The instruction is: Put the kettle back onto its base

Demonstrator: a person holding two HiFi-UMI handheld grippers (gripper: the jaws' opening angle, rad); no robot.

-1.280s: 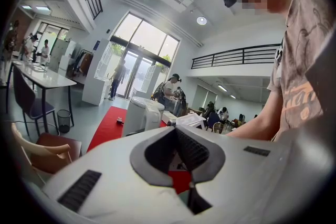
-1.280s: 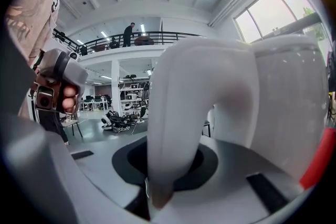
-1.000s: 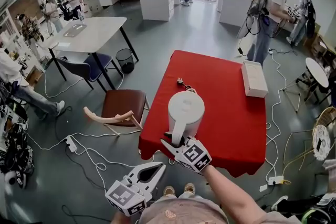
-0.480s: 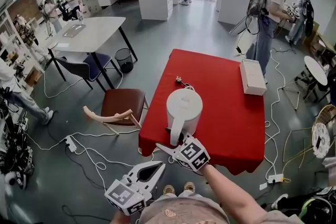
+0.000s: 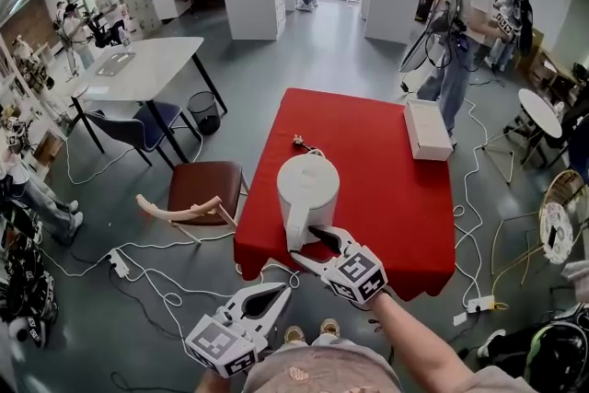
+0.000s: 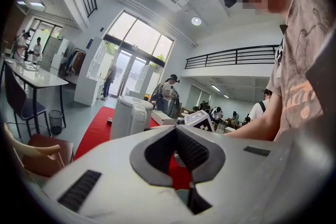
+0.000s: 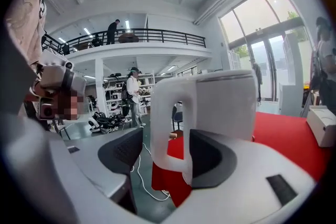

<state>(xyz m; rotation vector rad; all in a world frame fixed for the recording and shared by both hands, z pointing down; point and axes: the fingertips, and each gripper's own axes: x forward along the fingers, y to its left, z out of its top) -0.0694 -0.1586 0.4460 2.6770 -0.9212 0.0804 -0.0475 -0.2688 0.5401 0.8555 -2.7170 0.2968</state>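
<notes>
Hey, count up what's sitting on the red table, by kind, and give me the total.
Kettle: 1
Box: 1
Plug: 1
Total: 3

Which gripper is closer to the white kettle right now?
Right. The right gripper has just been opening its jaws, and the handle of the kettle stands between them. The left gripper hangs shut off the table, short of the kettle.
</notes>
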